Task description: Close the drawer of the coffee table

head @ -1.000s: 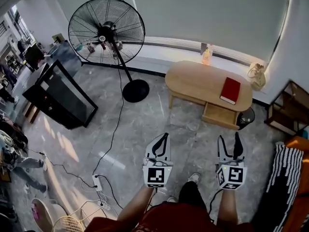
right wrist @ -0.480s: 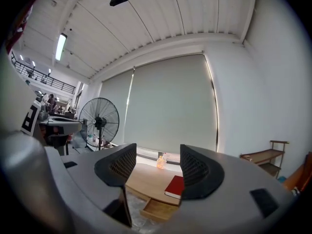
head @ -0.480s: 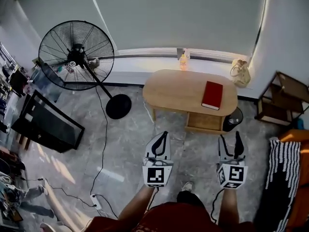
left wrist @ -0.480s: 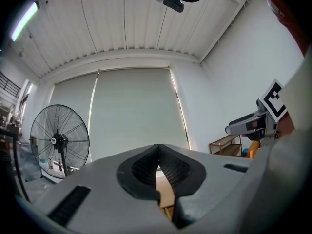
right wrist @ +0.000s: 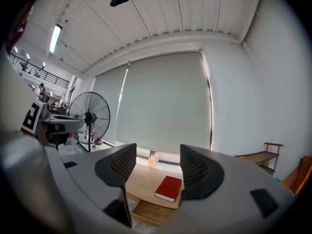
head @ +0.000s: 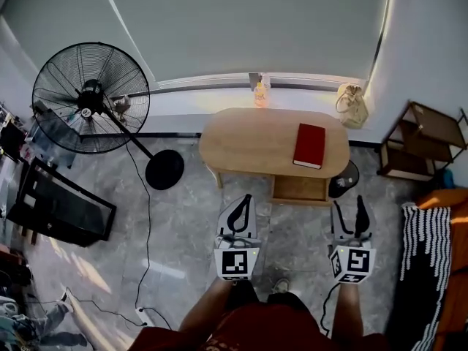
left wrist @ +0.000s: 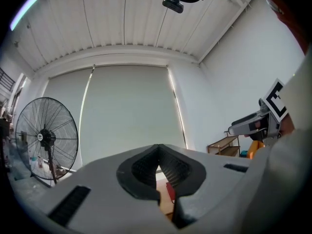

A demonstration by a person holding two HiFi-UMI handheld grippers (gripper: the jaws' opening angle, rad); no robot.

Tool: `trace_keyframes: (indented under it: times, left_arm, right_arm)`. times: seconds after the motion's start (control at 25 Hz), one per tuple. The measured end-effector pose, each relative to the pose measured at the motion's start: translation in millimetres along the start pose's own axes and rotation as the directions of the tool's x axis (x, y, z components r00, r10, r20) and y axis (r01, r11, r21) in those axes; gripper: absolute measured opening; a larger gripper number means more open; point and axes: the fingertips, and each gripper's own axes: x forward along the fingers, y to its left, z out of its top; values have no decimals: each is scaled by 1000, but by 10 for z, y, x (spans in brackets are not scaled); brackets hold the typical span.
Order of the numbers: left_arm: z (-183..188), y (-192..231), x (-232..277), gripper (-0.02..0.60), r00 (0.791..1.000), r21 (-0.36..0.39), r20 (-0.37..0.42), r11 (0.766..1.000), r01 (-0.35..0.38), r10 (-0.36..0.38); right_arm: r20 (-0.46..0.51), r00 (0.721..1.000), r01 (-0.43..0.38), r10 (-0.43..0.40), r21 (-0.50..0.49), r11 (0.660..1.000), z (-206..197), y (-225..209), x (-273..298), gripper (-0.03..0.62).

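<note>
Black pedestal fan (head: 88, 97), red book (head: 309, 145), small orange bottle (head: 259, 95), wooden side shelf (head: 418, 146).

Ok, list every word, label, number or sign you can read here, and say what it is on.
No text can be read in any view.
Red hardcover book on the oval wooden coffee table: no legible title.
Small yellow bottle behind the table: label too small to read.
Cubes on the left gripper and right gripper: black-and-white square patterns, no words.
</note>
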Motion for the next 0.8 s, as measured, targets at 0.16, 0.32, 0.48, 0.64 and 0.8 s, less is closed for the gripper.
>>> trace_keyframes:
  times: [0.16,0.32,0.48,0.64,0.8]
  left_arm:
    - [-92,275,243,8,999,5,22,999,48,-48]
    - [-162,692,481,8,994,22,39,994,105,-106]
    - [-170,1146,704,8,984,38,64,986,162,-164]
    - [-227,1604,865,8,979,14,65,981,192,-193]
    - [-319,1697,1003,8,971,5,44,972,234,-234]
  right_arm:
    - [-1,999,52,-52,-4,999,4,130,256,262]
    - [6,995,104,-104,-4,995,91,404,601,262]
    - [11,987,161,-161,-6,987,219,706,862,262]
    - [13,981,196,-196,-20,980,315,1041,1112,262]
    - [6,973,229,-229,-34,973,341,1121,1194,262]
